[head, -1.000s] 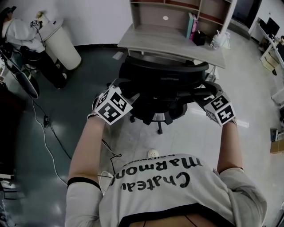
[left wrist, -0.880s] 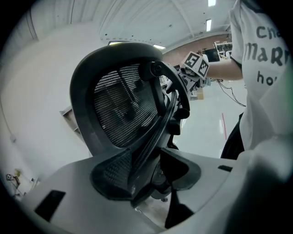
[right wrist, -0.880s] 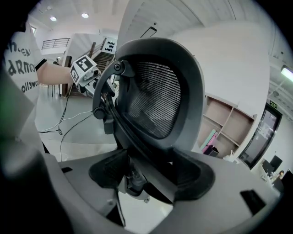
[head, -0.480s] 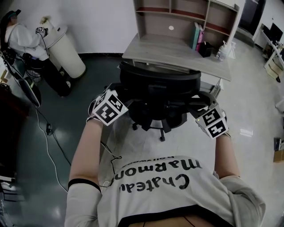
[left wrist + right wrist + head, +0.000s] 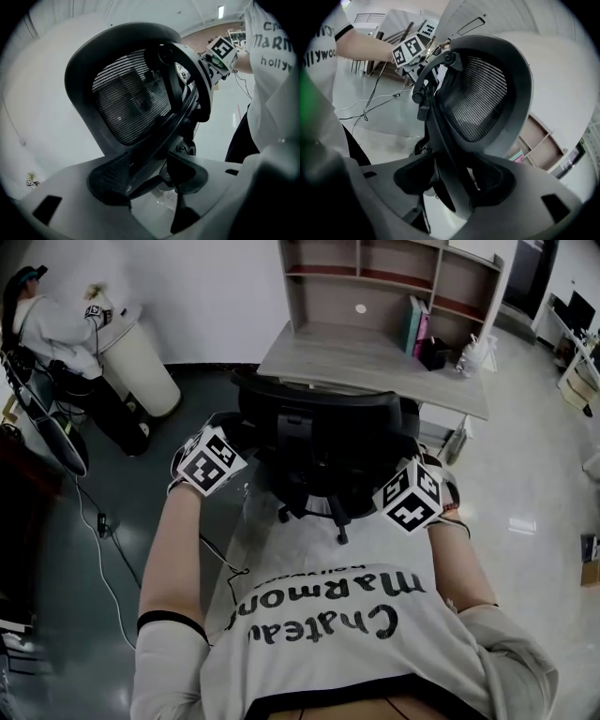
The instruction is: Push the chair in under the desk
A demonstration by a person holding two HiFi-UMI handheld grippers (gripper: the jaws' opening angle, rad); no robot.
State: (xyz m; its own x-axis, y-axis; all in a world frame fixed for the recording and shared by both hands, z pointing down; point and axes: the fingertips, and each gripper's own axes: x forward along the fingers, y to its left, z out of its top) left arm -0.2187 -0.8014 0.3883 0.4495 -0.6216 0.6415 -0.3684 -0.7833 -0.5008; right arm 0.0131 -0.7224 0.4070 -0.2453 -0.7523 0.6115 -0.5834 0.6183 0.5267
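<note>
The black mesh office chair (image 5: 319, 432) stands in front of the grey desk (image 5: 375, 357), its backrest toward me and its seat at the desk's front edge. My left gripper (image 5: 147, 171) is at the backrest's left edge (image 5: 131, 98). Its jaws have just been opening, and the frame passes between them with a gap showing. My right gripper (image 5: 454, 180) is at the backrest's right edge (image 5: 483, 93). Its jaws have just been closing, and the frame strut fills the space between the pads. In the head view only the marker cubes show, left (image 5: 211, 460) and right (image 5: 411, 495). The chair hides the fingertips there.
A shelf unit (image 5: 394, 277) with books (image 5: 412, 320) and small items sits on the desk. A white round bin (image 5: 136, 348) and a seated person (image 5: 47, 320) are at the far left. A cable (image 5: 103, 521) runs across the dark floor on the left.
Both marker cubes have shifted left in the head view, the right one also nearer to me and rolled. The chair back has moved left with them and sits closer to the desk edge.
</note>
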